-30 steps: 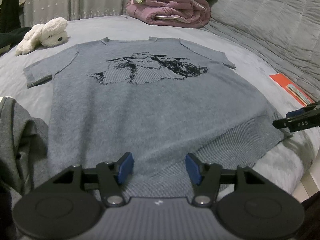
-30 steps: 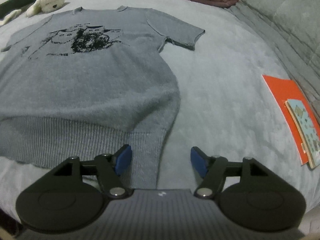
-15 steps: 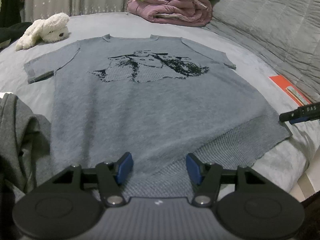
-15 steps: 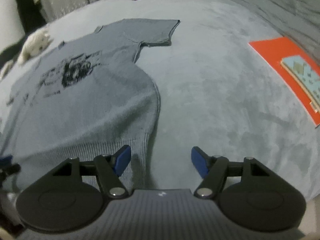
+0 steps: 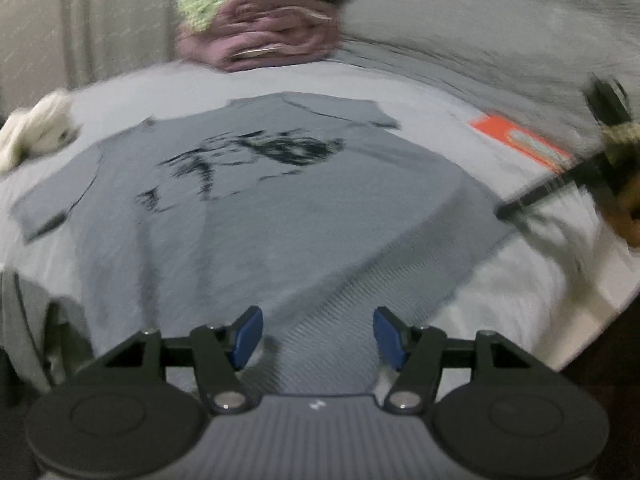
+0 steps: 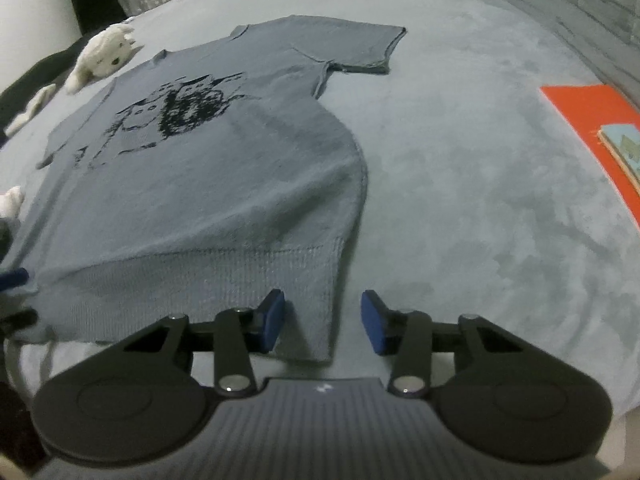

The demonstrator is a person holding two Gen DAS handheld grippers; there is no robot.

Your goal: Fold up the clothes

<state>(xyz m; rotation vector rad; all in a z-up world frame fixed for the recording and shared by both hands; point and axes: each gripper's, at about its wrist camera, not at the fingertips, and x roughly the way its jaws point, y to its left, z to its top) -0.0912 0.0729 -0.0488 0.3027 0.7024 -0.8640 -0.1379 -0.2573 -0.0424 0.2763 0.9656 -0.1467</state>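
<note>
A grey-blue knitted T-shirt (image 5: 280, 220) with a black print lies flat, front up, on the grey bed cover (image 6: 460, 200). My left gripper (image 5: 318, 336) hovers open over the ribbed bottom hem, nothing pinched between its blue pads. The left wrist view is blurred. My right gripper (image 6: 324, 322) sits at the shirt's (image 6: 200, 200) bottom right hem corner. Its jaws are closing, with the corner's edge lying between the pads; the pads do not press on it. The right gripper's black finger (image 5: 540, 196) shows blurred at the right of the left wrist view.
A white plush toy (image 6: 104, 56) lies beyond the shirt's left shoulder. Folded purple and green bedding (image 5: 260, 28) is stacked at the far side. An orange book (image 6: 592, 120) lies to the right. A dark grey garment (image 5: 20, 320) is bunched at the left. The bed's edge runs near right.
The right gripper's jaws have narrowed and it has settled at the hem corner. The left wrist view has rolled and blurred; its jaws stay as wide as before.
</note>
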